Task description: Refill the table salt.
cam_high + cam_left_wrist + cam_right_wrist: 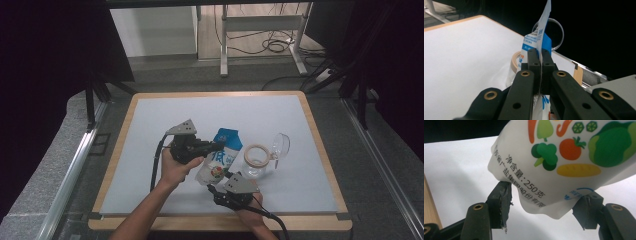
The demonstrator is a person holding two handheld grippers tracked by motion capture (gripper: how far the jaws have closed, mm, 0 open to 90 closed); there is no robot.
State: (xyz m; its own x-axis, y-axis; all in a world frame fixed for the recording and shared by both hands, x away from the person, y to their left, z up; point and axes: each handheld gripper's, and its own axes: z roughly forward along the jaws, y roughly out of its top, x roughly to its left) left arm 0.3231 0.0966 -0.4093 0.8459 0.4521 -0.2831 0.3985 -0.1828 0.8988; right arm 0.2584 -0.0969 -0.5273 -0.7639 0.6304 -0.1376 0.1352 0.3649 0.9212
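Left gripper (540, 58) clamped on the upper edge of the bag (220, 157), holding it above the table (150, 150) beside the open jar (256, 160). Right gripper (546, 202) jaws touch both sides of the bag's bottom end; grip there cannot be confirmed

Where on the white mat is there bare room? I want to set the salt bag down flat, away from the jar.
The left half of the white mat is bare out to its wooden edge, and so is the far strip behind the bag. It is crowded at the near middle: the bag, the open glass jar with its swung-back lid, and both grippers sit close together there.
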